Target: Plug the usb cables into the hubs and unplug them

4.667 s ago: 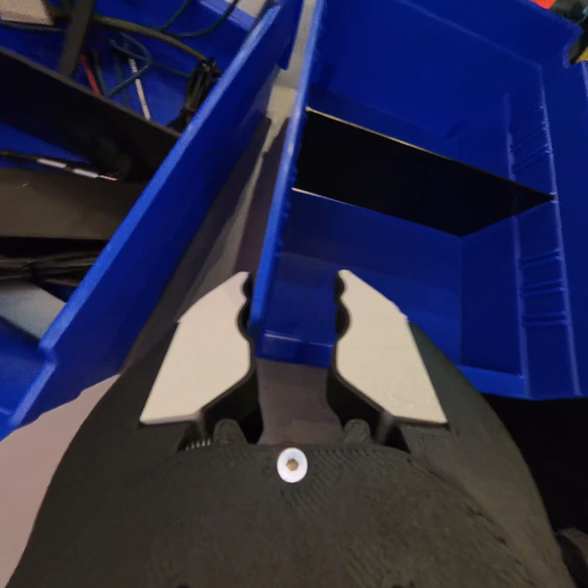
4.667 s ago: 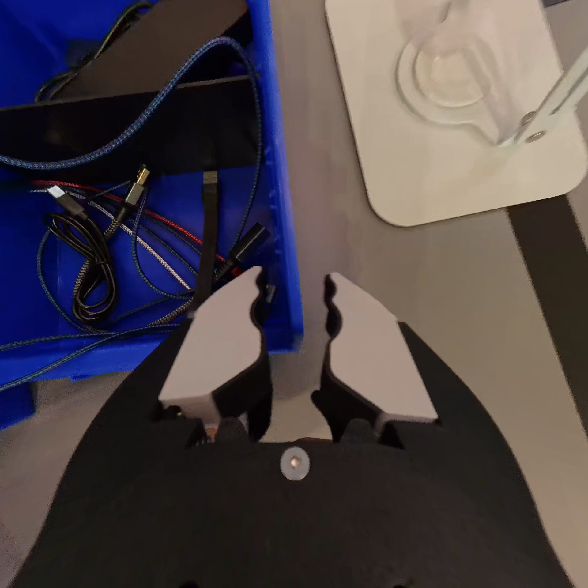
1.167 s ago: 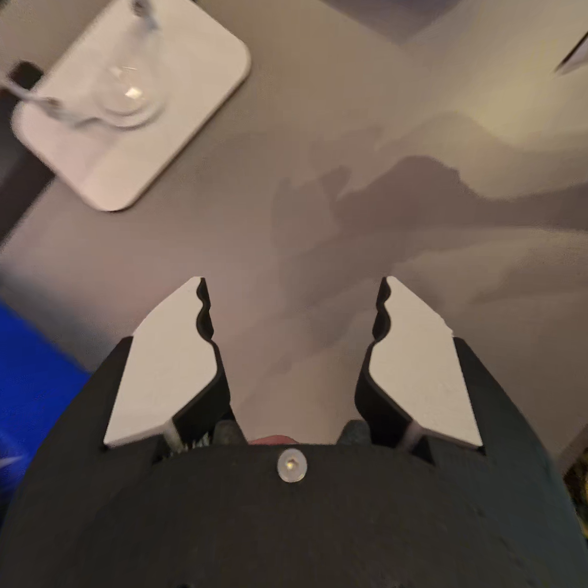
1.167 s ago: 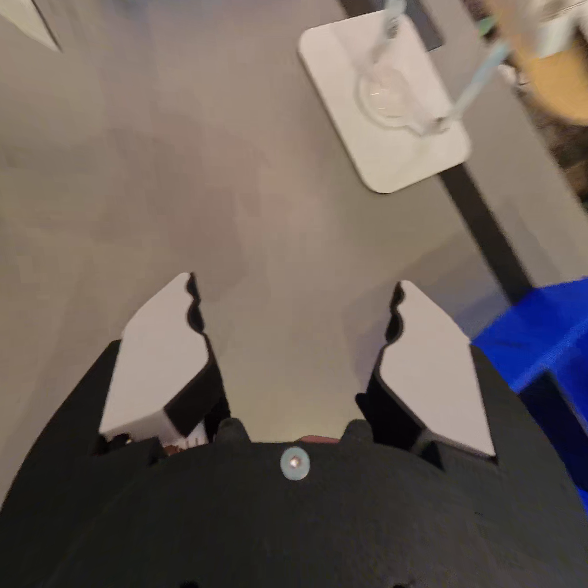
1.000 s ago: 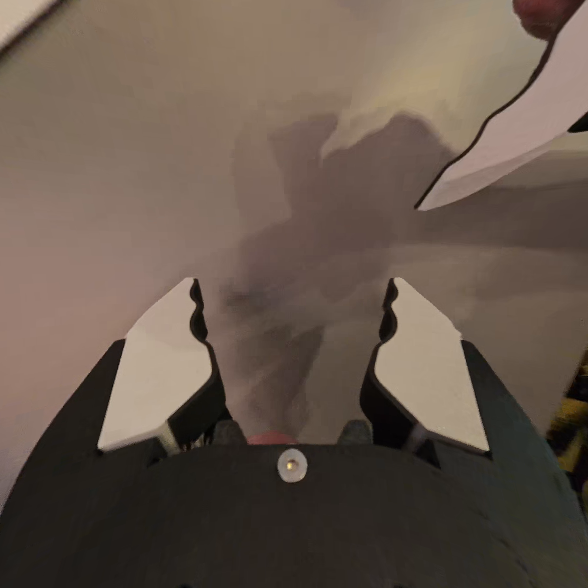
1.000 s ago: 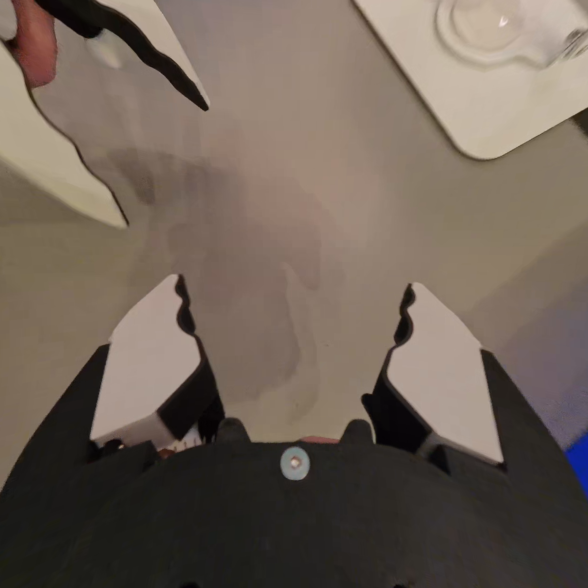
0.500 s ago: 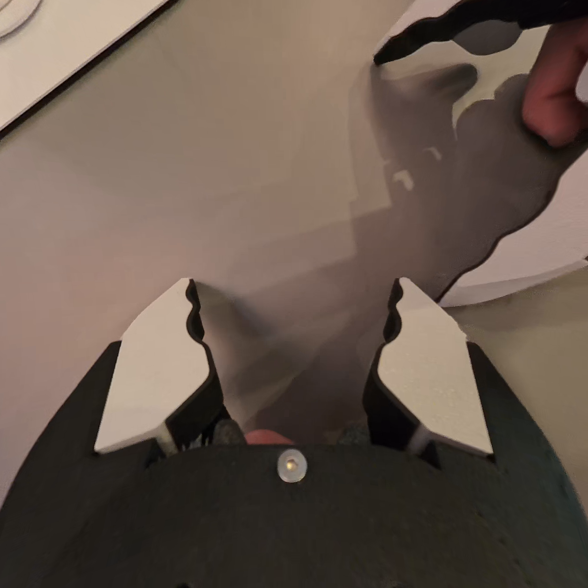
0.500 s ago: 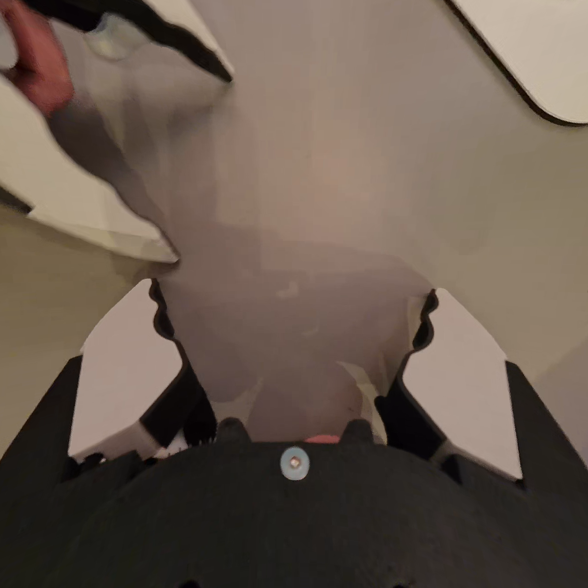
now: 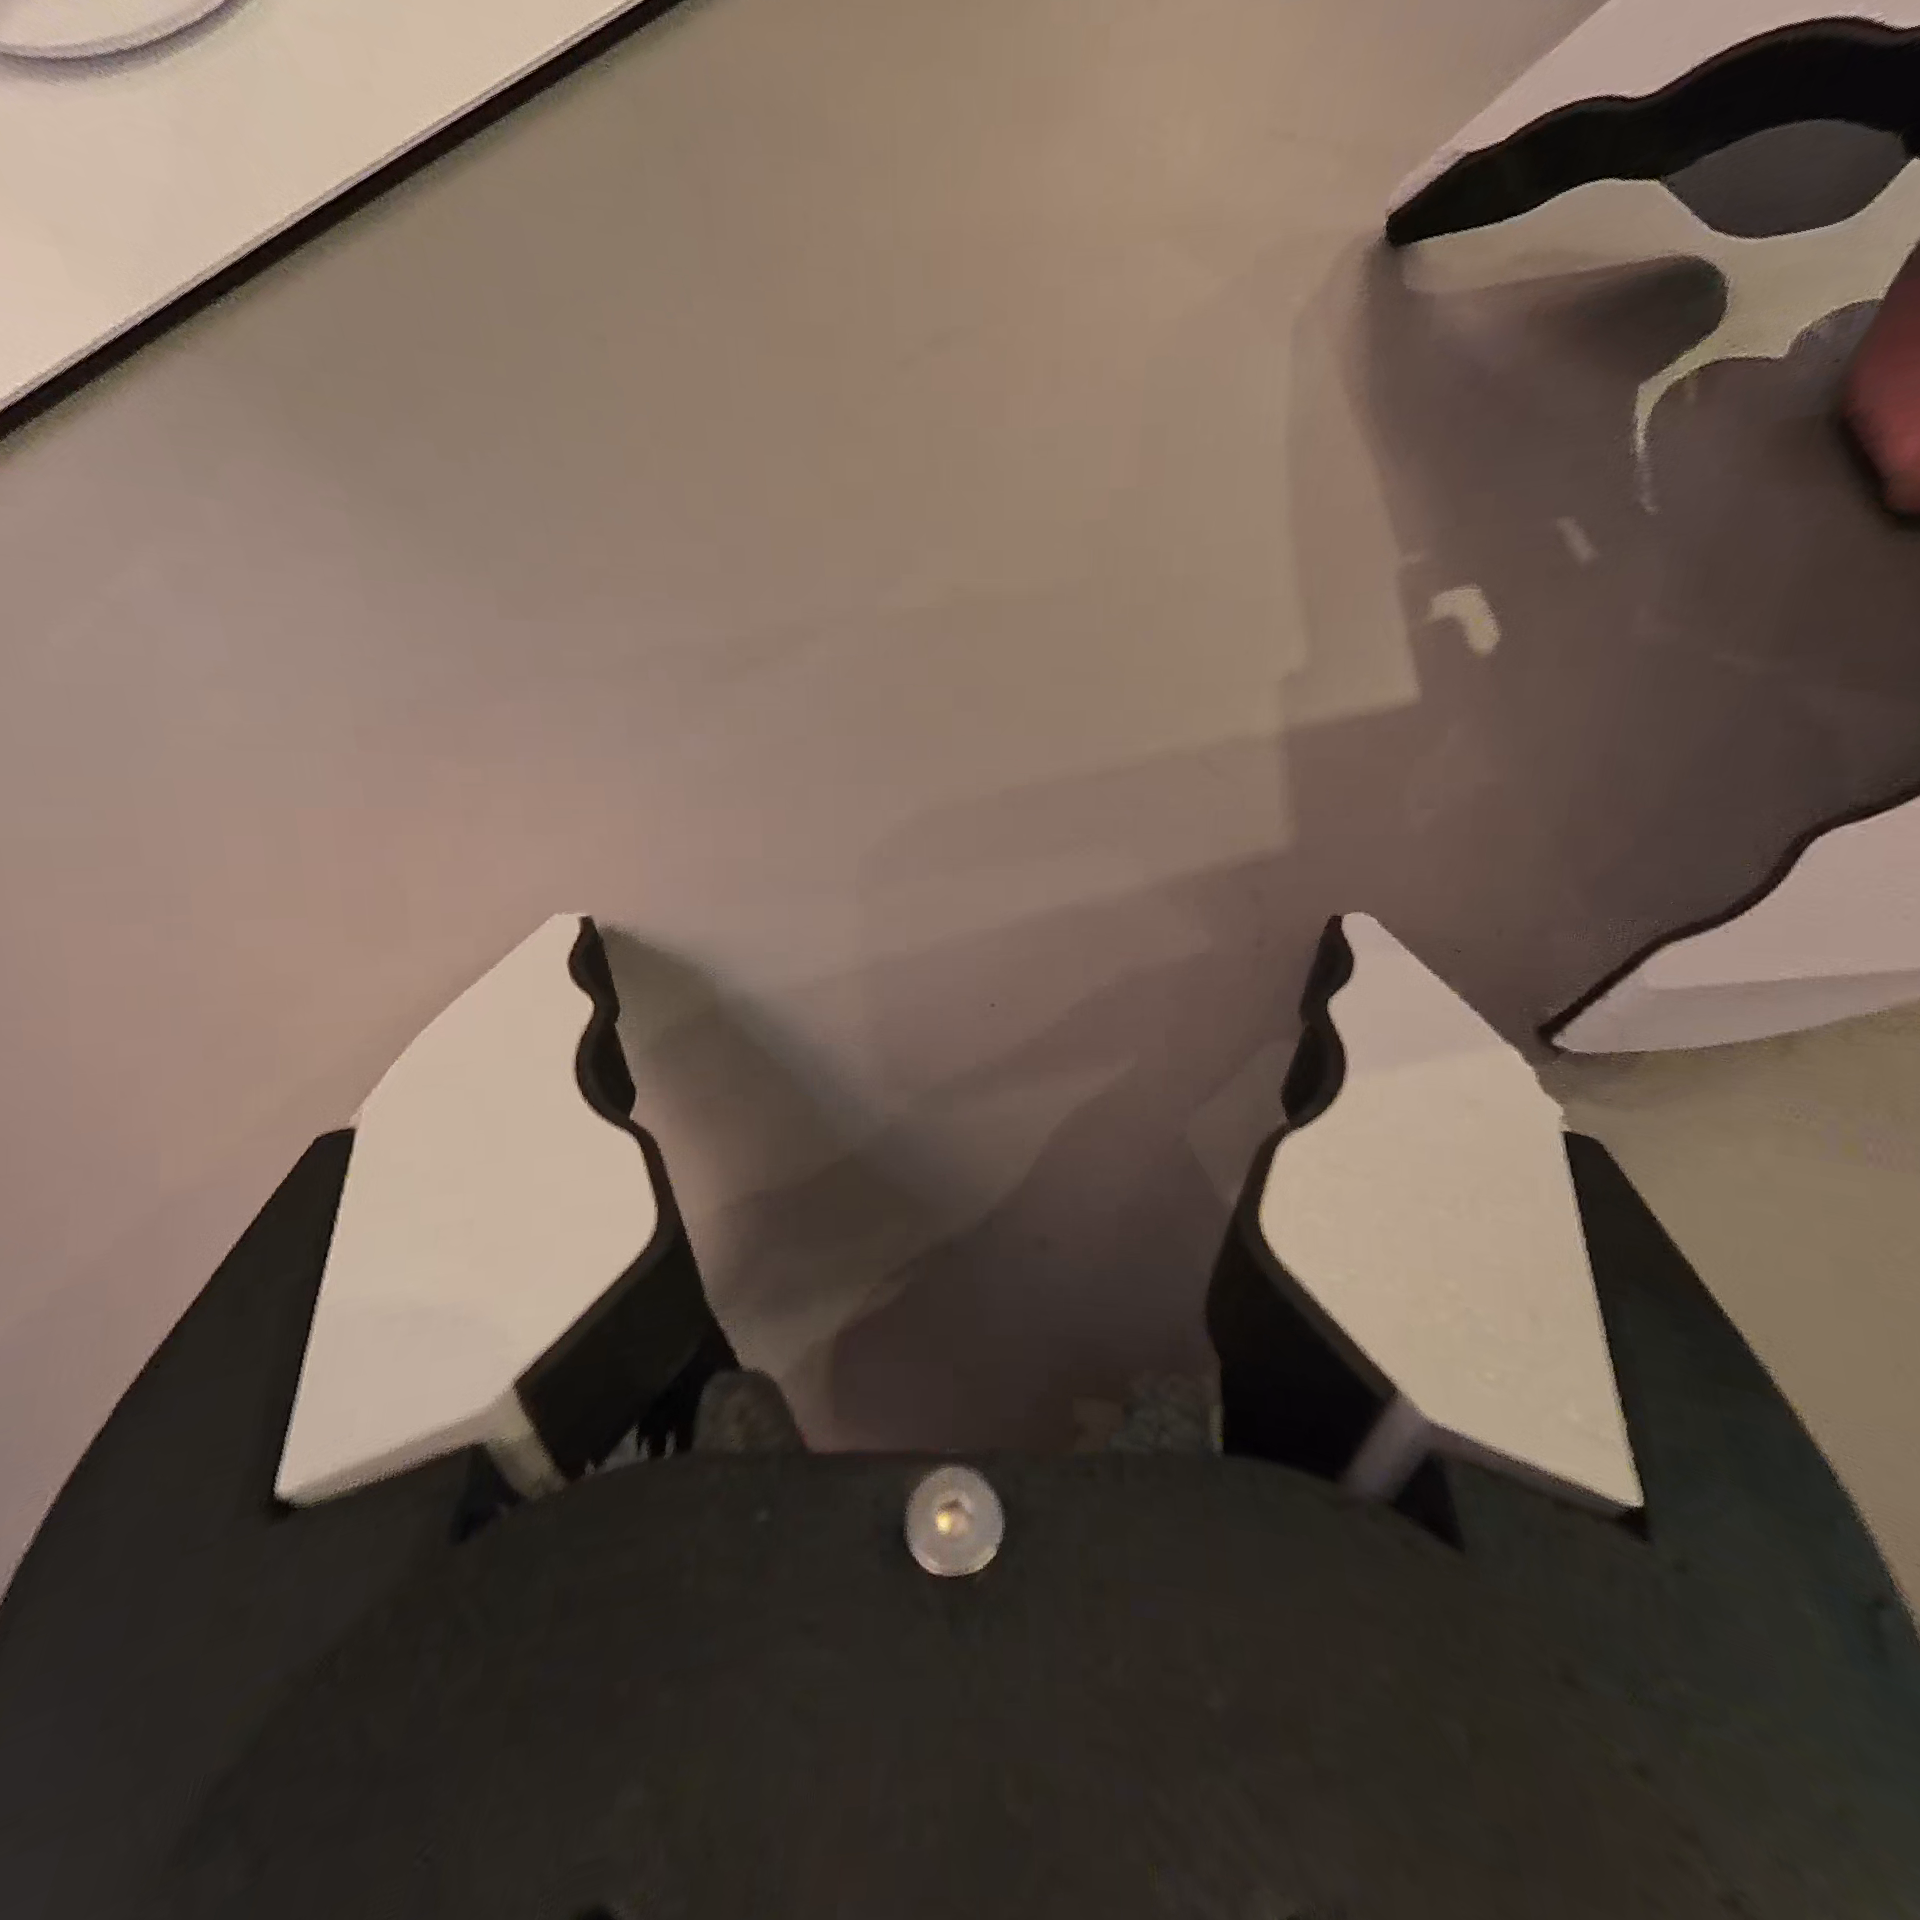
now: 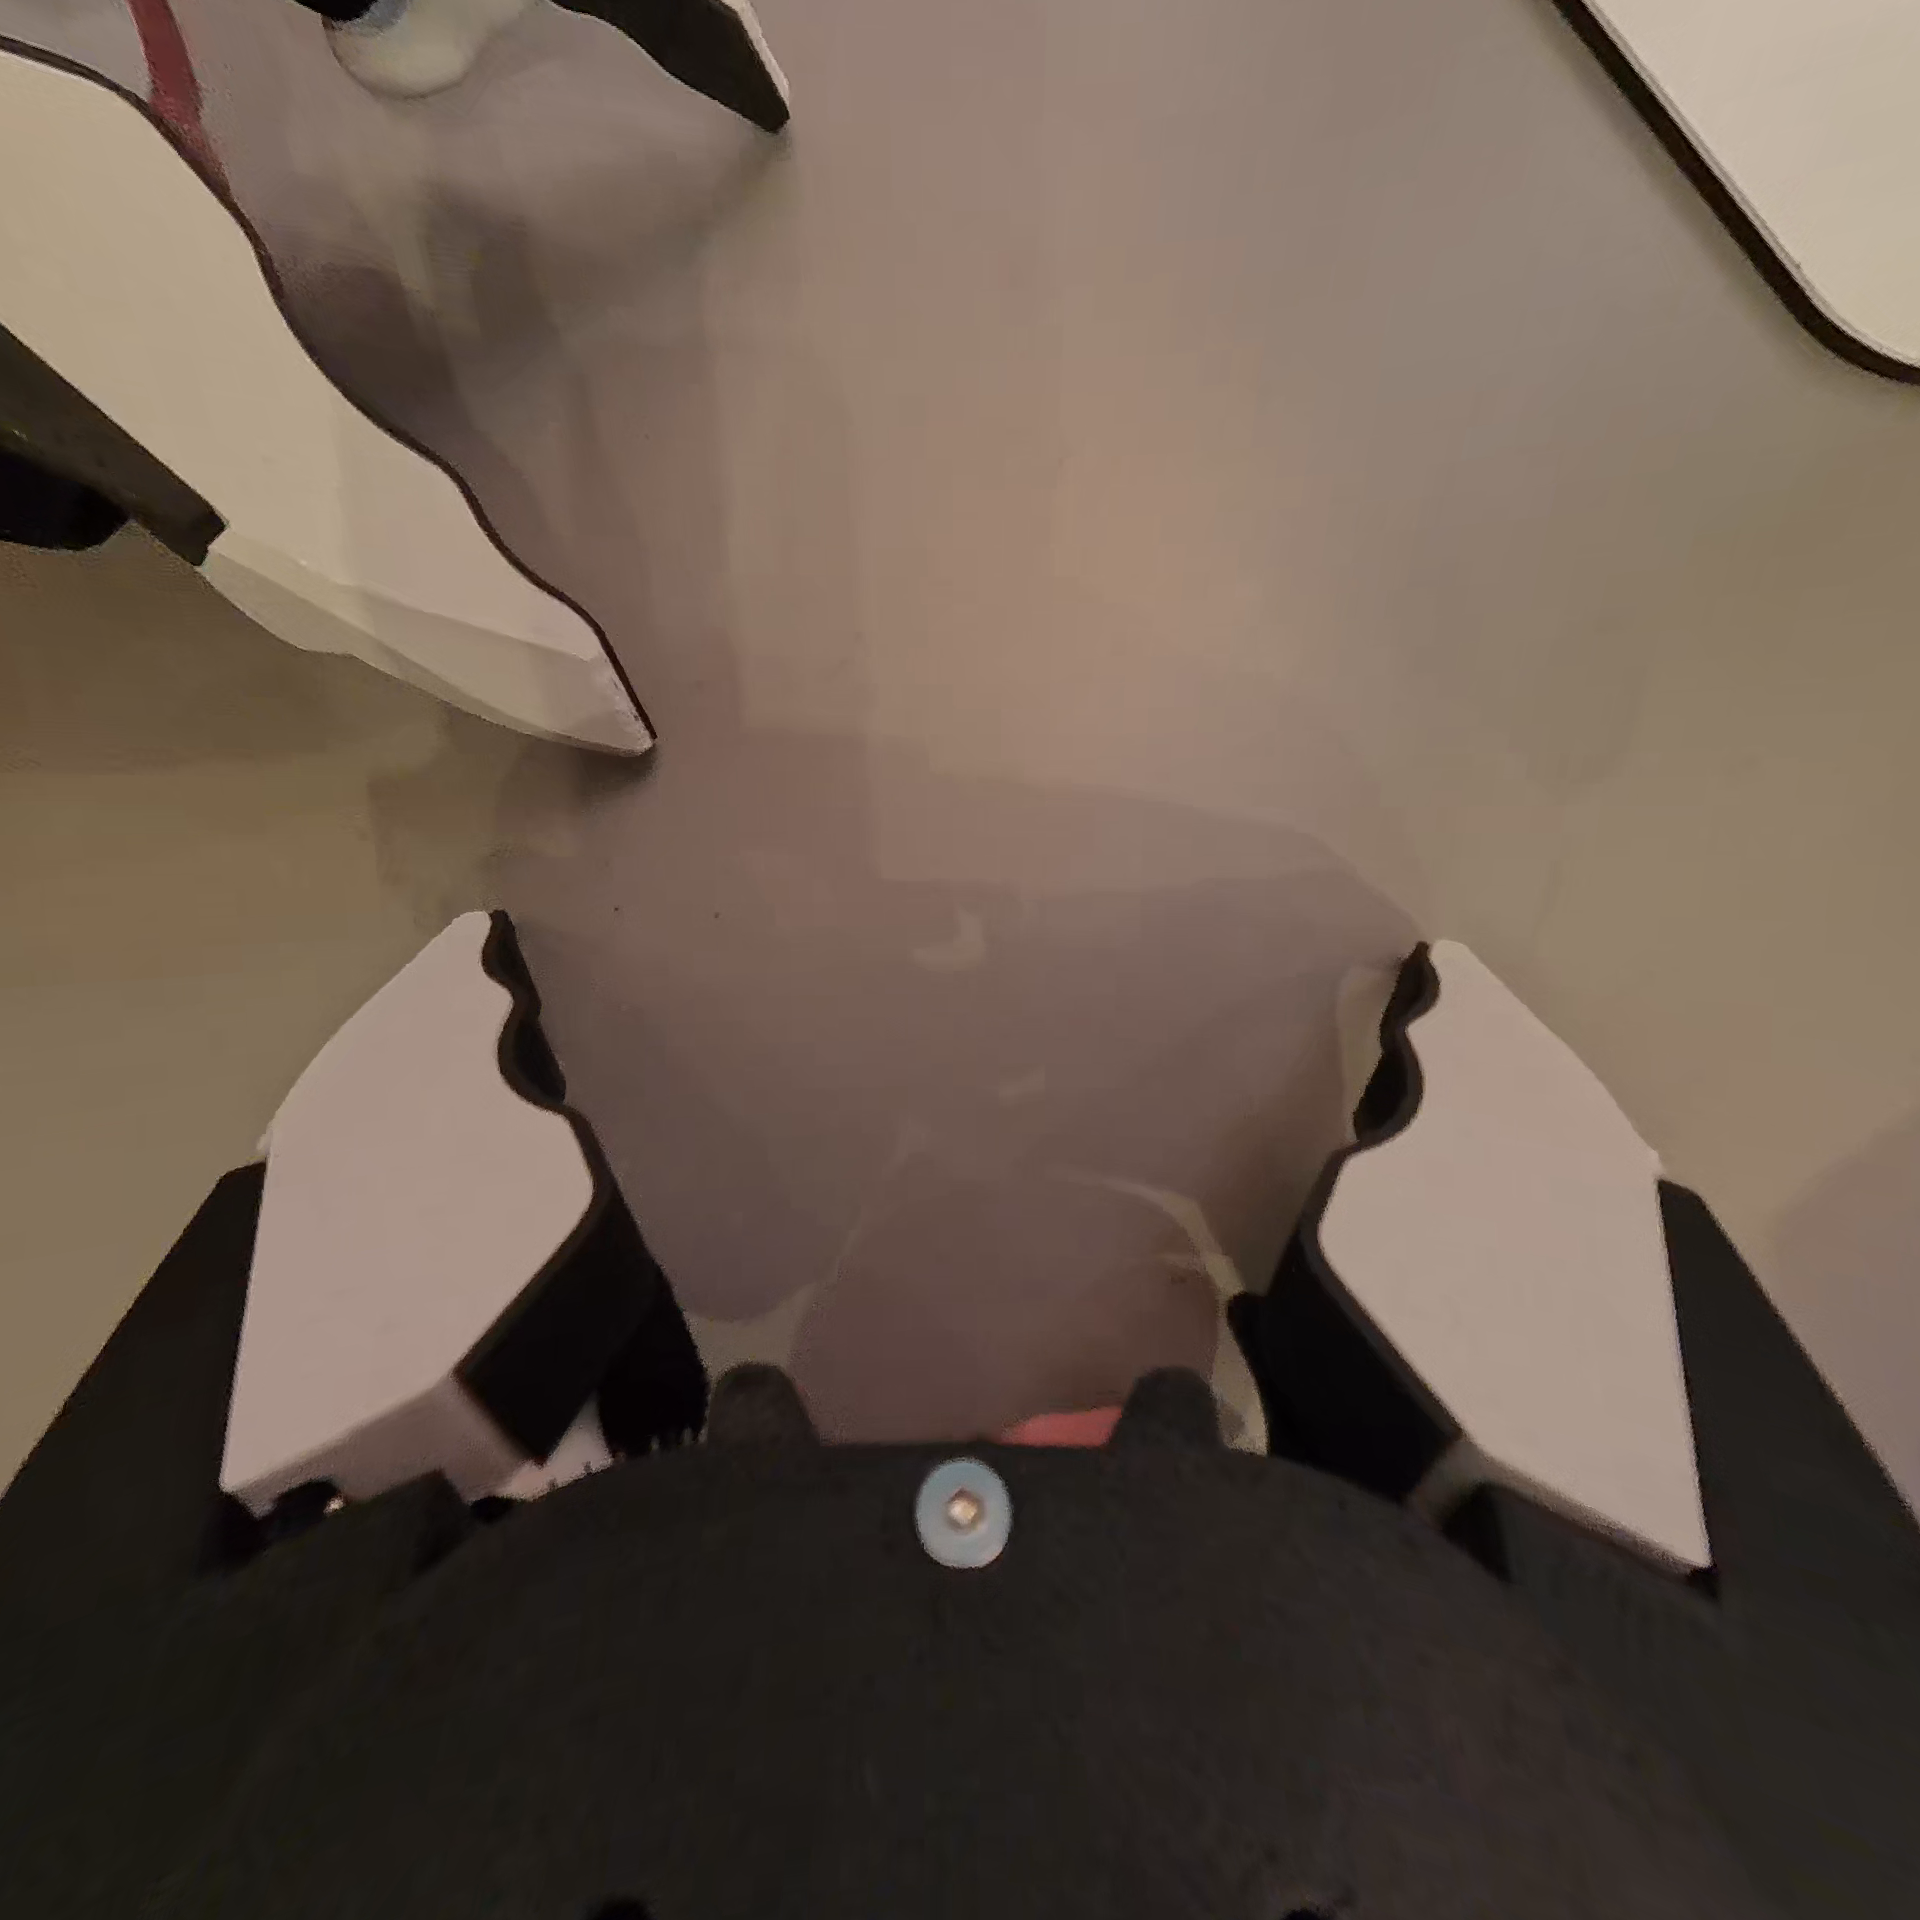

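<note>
- We look down on a plain grey table [image 9: 727, 520] in both wrist views; the task's USB cables and hubs lie outside both frames, so we cannot place them.
- The left gripper [image 9: 961, 930] is spread wide and released: its two white fingers [image 9: 488, 1195] stand well apart with only bare table and shadow between them.
- The right gripper [image 10: 961, 930] is likewise spread wide with nothing in its grasp; its fingers [image 10: 416, 1195] frame only shadowed table.
- In the left wrist view the right gripper enters from the upper right, cut off by the frame edge; we see one black-edged finger at the top and the wavy edge of the other below it, with a fingertip of the person's hand [image 9: 1886, 416] at the right edge.
- In the right wrist view the left gripper enters from the upper left, also cropped; one white finger points toward the centre, and a red strip [image 10: 177, 94] shows near its base, its nature unclear.
- A white flat base [image 9: 260, 135] with a rounded corner is cropped at the upper left of the left view and at the upper right of the right view [image 10: 1787, 156]; what stands on it is largely out of frame.
- No container is visible; soft blur and overlapping shadows obscure fine surface detail.
</note>
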{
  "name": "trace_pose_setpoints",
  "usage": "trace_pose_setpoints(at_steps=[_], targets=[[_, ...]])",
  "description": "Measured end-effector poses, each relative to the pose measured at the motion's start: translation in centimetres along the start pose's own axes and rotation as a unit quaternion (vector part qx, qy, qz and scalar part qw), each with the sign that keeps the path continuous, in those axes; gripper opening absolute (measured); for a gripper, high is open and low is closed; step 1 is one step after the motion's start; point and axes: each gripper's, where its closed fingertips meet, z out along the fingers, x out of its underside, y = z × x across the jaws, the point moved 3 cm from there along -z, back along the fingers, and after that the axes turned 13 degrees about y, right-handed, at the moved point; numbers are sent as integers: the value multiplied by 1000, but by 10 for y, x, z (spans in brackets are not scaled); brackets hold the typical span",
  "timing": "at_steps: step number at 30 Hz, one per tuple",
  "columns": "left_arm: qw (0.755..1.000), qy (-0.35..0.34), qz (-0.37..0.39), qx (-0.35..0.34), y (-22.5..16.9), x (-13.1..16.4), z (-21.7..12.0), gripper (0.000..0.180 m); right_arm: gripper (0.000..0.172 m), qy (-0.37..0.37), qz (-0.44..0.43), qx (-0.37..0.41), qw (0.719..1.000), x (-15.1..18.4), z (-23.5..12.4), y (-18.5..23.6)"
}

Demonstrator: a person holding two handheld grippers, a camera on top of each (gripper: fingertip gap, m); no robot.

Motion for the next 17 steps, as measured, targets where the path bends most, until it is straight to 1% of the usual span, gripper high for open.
trace_pose_setpoints(at_steps=[3,4,13,17], targets=[[1000,8,-17,-7,6,2,1,136,146,0,7,4,1000,1,0,-1],[1000,10,-17,-8,6,2,2,137,146,0,9,5,1000,1,-1,0],[1000,10,-17,-8,6,2,2,137,146,0,22,11,1000,1,-1,1],[1000,10,-16,-8,6,2,2,137,146,0,18,9,1000,2,-1,11]])
